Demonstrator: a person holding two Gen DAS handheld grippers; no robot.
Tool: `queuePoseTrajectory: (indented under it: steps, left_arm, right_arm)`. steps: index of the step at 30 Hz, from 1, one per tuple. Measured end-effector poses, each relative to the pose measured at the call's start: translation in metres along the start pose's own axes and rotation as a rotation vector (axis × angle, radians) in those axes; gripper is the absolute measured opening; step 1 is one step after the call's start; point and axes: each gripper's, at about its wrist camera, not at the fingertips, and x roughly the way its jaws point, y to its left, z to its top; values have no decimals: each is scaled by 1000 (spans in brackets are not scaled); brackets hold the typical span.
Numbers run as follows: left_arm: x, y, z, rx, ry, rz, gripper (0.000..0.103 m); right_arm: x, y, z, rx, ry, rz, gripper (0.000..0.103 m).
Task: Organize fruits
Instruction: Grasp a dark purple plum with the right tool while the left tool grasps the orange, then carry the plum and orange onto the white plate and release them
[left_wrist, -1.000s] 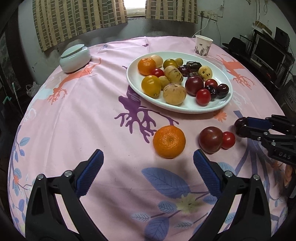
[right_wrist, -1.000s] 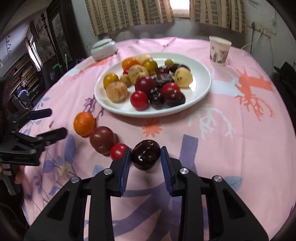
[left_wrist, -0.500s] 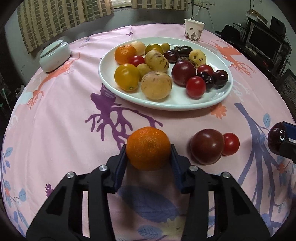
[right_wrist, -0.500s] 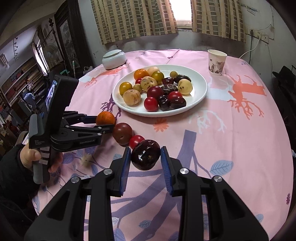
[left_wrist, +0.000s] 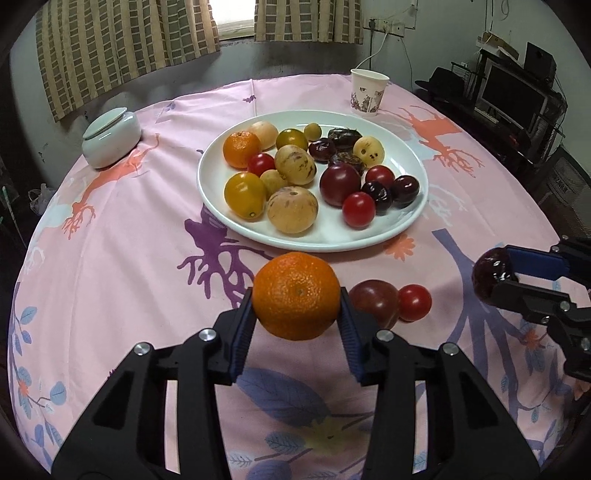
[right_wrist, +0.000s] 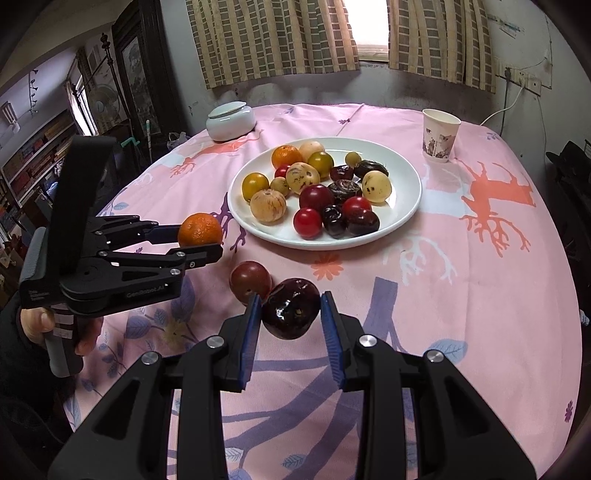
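Aloft: mandarin (left_wrist: 296, 295), dark plum (right_wrist: 291, 308).

My left gripper (left_wrist: 296, 318) clamps the orange (left_wrist: 296, 295) above the tablecloth (left_wrist: 122, 251), near the white plate (left_wrist: 406, 225) of fruit.

Dim room, blown-out window (right_wrist: 367, 27) glare, fisheye-warped dark corners, sharp focus.
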Motion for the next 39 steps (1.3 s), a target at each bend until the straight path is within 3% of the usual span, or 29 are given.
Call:
queuePoseTrajectory:
  steps: [6,16,21,28,29,31,32,33,35,39]
  left_arm:
    - [-8,-10,27,19,-27,-14,43]
    - [16,-10,109,12,-27,-11,44]
    - [49,-15,141,9,24,-53,44]
    - [93,-11,150,-51,112,-67,45]
    - [95,-9,150,-65,120,-70,47]
    - [87,-7,150,-77,101,-72,72]
    - [78,-6,150,-75,68,-63,88]
    - [67,-6,151,-67,28,-49,92]
    - [51,-6,153,-61,-3,-45,94]
    - [22,1,148,-88,-17,-71,94]
  right_arm:
    - [9,0,21,-18,-15,-7,33]
    - [40,-21,74,-13,-21,-94,33]
    - [66,-46,89,-3,9,-164,33]
    - [86,-62,92,-21,25,-194,34]
    - [87,-62,92,-29,32,-198,34]
    - [86,-61,92,-33,37,-215,35]
    - [82,-61,91,-31,32,-222,50]
    - [76,-60,90,-28,9,-243,80]
    - [60,-53,88,-52,-95,-300,102]
    - [38,-39,88,-88,-150,-304,102]
